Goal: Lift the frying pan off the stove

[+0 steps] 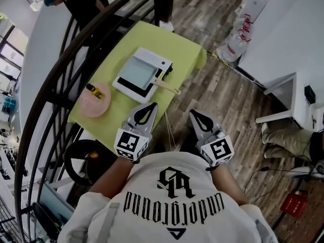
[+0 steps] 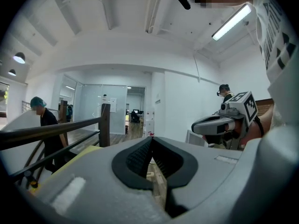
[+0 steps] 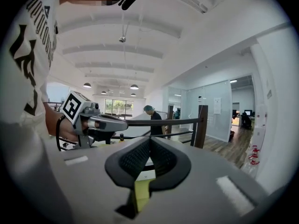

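Wooden flooring [image 1: 228,100] surrounds a lime-green cloth-covered bench [image 1: 182,47], where the shallow square grey frying pan [image 1: 135,71] sits on a flat white stove [image 1: 159,61] at mid-bench. I judge this the approach: left tongs [image 1: 151,106] and right tongs [image 1: 195,113] are closed and empty at the near edge. Next, one must open around the pale wooden handle [image 1: 167,86], which points toward them

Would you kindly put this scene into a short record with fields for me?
table: green
stove: white, on the table
pan: square, on the stove, handle toward the person
plate: pink, left of the stove, yellow thing on it
left gripper: shut, empty, short of the pan
right gripper: shut, empty
task: pan not yet lifted
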### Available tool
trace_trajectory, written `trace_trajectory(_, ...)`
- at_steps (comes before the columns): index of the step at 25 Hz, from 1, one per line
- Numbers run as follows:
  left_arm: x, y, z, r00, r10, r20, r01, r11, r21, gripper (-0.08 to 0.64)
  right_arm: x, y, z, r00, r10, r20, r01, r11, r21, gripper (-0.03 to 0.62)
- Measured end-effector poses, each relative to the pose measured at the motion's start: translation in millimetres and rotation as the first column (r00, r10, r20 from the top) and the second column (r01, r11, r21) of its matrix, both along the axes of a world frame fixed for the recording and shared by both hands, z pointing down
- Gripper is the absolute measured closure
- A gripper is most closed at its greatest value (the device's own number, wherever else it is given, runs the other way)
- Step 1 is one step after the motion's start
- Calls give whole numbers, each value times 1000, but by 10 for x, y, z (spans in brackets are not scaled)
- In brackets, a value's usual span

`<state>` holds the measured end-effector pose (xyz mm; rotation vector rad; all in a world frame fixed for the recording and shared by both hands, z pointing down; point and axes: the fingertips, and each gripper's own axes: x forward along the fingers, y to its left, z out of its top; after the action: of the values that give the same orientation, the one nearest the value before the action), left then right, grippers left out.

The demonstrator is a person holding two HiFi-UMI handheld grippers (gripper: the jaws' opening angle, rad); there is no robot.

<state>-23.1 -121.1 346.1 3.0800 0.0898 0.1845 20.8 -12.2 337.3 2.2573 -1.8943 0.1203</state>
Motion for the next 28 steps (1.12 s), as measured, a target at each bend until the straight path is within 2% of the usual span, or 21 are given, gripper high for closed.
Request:
trace_trajectory(3, 10, -188, 42, 997, -79, 13, 79, 997, 2, 555, 95, -254, 27, 996, -88, 5, 88, 996, 2, 591)
trace_trajectory(8, 237, -379, 126, 988, -148, 32, 148, 989, 7, 555, 413, -557, 113, 983, -181, 24, 180, 984, 8, 591)
trace_trajectory(16, 919, -564, 285, 955, -284, 89, 285, 958, 4, 555, 1186, -820, 354, 944, -314, 104, 317, 948, -13, 591)
trace_trajectory(19, 1196, -581, 315, 936, -336, 102, 337, 941, 5, 555, 1437, -863, 414, 914, -389, 116, 395, 918, -34, 591)
trace_trajectory(23, 1464, -540, 330, 907, -407, 112, 409, 912, 0, 555, 1673, -866, 457, 860, -490, 140, 501, 864, -57, 591)
trace_trajectory(28, 1558, -602, 371, 842, -527, 116, 532, 846, -17, 555, 1824, -930, 575, 780, -607, 154, 623, 778, -84, 591)
